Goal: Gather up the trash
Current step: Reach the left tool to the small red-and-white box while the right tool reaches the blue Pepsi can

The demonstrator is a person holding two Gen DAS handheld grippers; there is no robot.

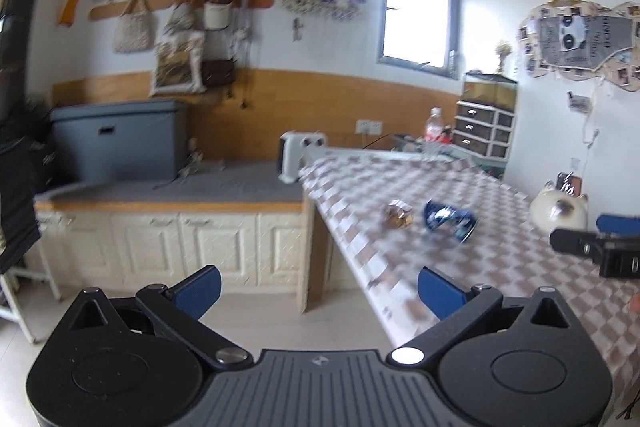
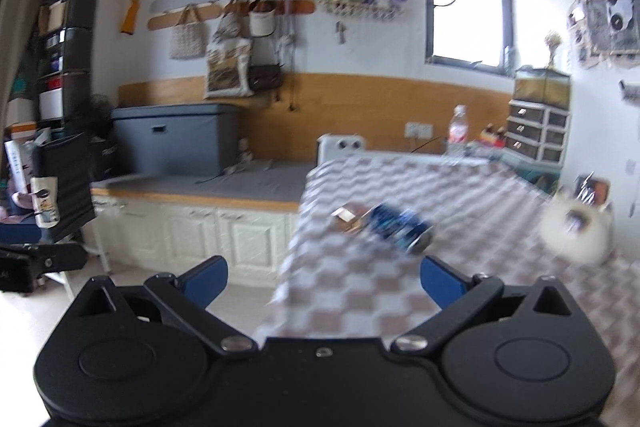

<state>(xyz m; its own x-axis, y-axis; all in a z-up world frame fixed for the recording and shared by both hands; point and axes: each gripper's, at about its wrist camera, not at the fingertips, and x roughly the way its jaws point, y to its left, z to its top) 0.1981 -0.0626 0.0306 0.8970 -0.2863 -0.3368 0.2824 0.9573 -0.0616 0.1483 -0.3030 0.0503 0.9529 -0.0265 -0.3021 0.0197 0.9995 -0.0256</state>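
A crushed blue can [image 1: 450, 223] lies on its side on the checkered table [image 1: 500, 267], with a crumpled brown wrapper [image 1: 398, 214] just left of it. My left gripper [image 1: 318, 293] is open and empty, near the table's left front corner, short of both. My right gripper [image 2: 322, 285] is open and empty, over the table's near edge, with the can [image 2: 400, 227] and the wrapper [image 2: 346, 219] ahead of it. The right gripper's fingers [image 1: 588, 247] show at the right edge of the left wrist view.
A white cat-shaped jar [image 1: 558, 213] stands at the table's right side. A plastic bottle [image 1: 434, 131] and small drawers [image 1: 486, 129] are at the far end. A white heater [image 1: 298, 157] and a grey bin [image 1: 120, 139] sit on the low cabinet [image 1: 172, 247] to the left.
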